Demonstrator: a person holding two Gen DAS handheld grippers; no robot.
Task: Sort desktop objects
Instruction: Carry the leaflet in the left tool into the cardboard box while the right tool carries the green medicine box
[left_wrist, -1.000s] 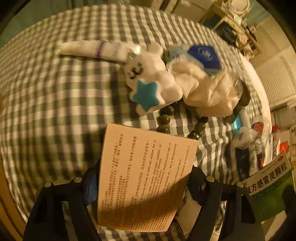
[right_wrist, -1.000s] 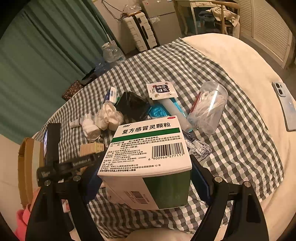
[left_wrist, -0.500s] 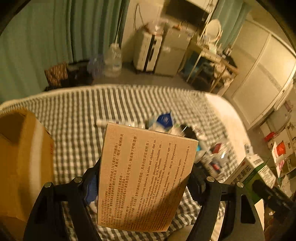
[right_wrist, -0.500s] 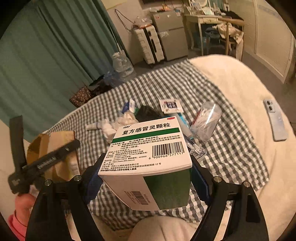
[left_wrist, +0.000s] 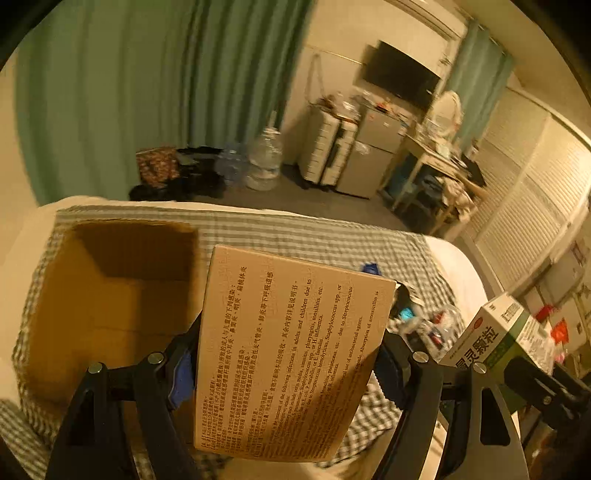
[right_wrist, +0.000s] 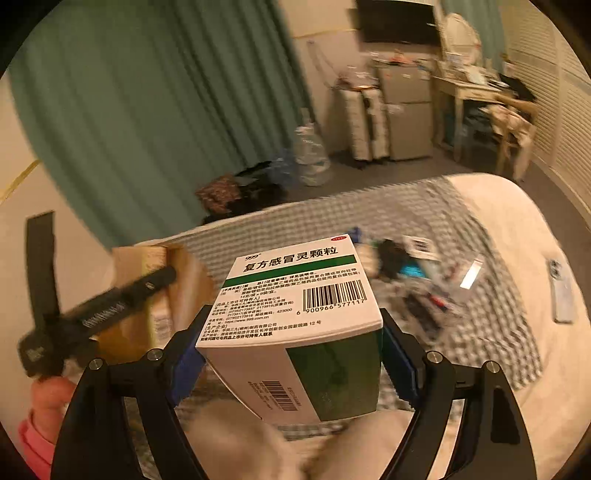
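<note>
- The left gripper (left_wrist: 288, 354) clamped a tan box (left_wrist: 291, 354) high, just beside the open carton (left_wrist: 107, 295).
- The right gripper (right_wrist: 291, 354) pinched a green box (right_wrist: 299, 314) mid-air.
- Risk: both loads nearing one carton could collide, or a tilted box could slip free.

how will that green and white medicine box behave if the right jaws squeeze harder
The green and white medicine box is thin printed carton, so it would probably dent. It seems light for its size. The right gripper holds only its lower sides, so it may tip forward.
</note>
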